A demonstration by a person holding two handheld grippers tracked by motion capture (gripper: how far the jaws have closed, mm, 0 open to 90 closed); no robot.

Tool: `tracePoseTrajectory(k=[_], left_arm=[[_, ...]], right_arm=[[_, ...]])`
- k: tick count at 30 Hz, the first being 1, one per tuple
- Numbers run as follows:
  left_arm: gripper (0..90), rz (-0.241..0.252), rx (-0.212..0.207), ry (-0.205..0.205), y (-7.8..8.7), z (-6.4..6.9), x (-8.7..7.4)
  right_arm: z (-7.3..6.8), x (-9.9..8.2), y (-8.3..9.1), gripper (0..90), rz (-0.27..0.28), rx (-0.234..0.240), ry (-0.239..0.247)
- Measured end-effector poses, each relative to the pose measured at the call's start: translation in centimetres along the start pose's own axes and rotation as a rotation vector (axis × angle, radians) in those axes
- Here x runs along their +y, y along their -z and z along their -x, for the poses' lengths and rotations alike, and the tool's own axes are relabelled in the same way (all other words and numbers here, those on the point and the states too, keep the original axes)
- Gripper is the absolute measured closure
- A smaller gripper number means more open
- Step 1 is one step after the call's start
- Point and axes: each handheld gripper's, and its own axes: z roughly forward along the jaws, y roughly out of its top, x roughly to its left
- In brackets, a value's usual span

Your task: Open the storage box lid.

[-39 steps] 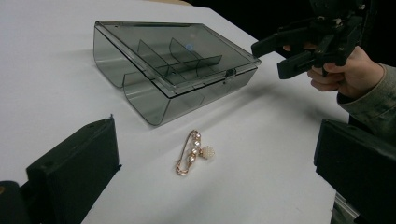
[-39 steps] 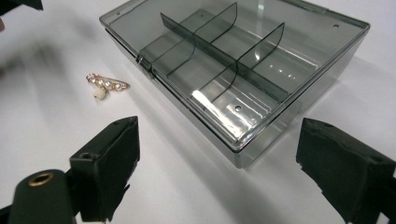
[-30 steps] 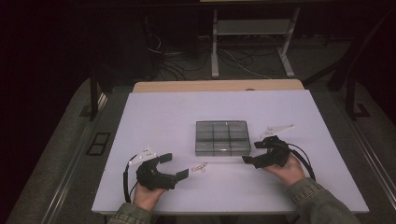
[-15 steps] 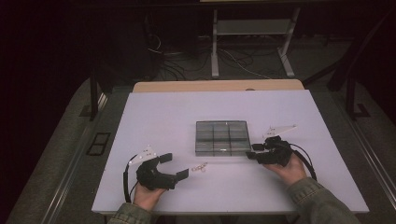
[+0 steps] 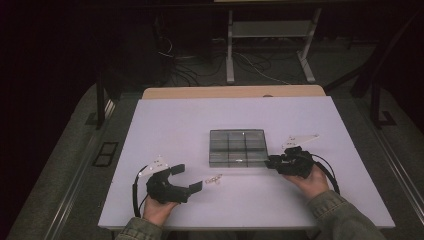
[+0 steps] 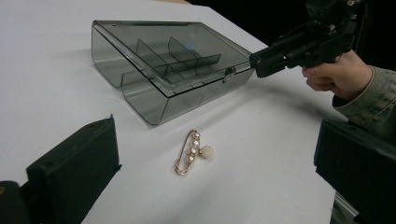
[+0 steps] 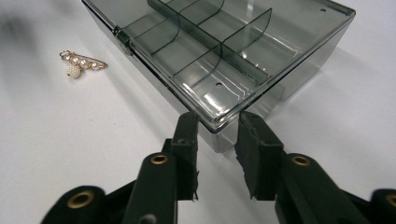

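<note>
A: Surface check? What's the room doing?

B: White matte table (image 5: 320, 200) is sitting under the light, a tan board's edge (image 5: 232, 92) showing at its far side. The room behind is lying dark: grey floor, loose cables (image 5: 250, 65), a white metal stand (image 5: 270, 30).

A: Materials?

B: A smoky clear plastic box (image 5: 238, 147), rectangular, lid closed, curved dividers showing through it, small latch on the front. A gold pin brooch (image 6: 191, 152) with pearl beads and one beaded ball is lying flat just in front of the box, touching nothing.

A: Grippers?

B: Right gripper (image 7: 217, 128) is straddling the box's near corner; its jaws have just been closing, and I can't tell whether the pads are pressing yet. Left gripper (image 5: 184, 177) is resting on the table, jaws spread wide, the brooch ahead of them.
</note>
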Motion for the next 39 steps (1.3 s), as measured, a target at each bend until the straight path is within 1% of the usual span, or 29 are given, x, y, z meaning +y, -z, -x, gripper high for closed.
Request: tracePoseTrajectory(k=[2,4,5,10,13,15,20,24,28,32,36,39], left_arm=[[0.0,0.000,-0.001,0.001,0.0,0.0,0.0],[0.0,-0.001,-0.002,0.000,0.0,0.0,0.0],[0.0,-0.002,-0.002,-0.001,-0.1,0.0,0.0],[0.0,0.005,-0.001,-0.005,-0.1,0.1,0.1],[0.0,0.004,-0.002,-0.003,-0.1,0.1,0.1],[0.0,0.001,-0.005,-0.005,-0.2,0.0,0.1],[0.0,0.009,-0.004,0.000,-0.1,0.0,0.3],[0.0,0.010,0.002,-0.007,0.0,-0.1,0.6],[0.0,0.006,0.002,-0.026,0.0,0.0,1.0],[0.0,0.004,-0.005,-0.044,-0.2,0.0,1.8],[0.0,-0.011,-0.005,-0.068,-0.5,-0.2,2.7],[0.0,-0.003,-0.005,-0.068,-0.6,-0.3,3.3]], right_arm=[[0.0,0.0,0.1,69.9,0.005,0.009,-0.004],[0.0,0.0,0.1,70.8,0.007,0.006,0.006],[0.0,0.0,0.1,71.7,0.005,0.006,0.001],[0.1,0.1,0.3,77.5,0.024,0.022,0.004],[0.3,0.3,0.4,78.1,0.026,0.031,0.009],[0.5,0.4,0.6,82.3,0.028,0.056,0.002],[0.9,0.9,0.8,88.7,0.041,0.090,-0.004],[1.1,1.2,0.9,89.3,0.045,0.105,-0.021],[1.1,1.6,1.1,89.4,0.037,0.102,-0.025],[1.2,2.4,1.3,89.5,0.045,0.108,-0.035],[1.3,3.2,1.5,89.5,0.044,0.111,-0.035],[1.5,3.8,1.6,89.5,0.047,0.117,-0.034]])
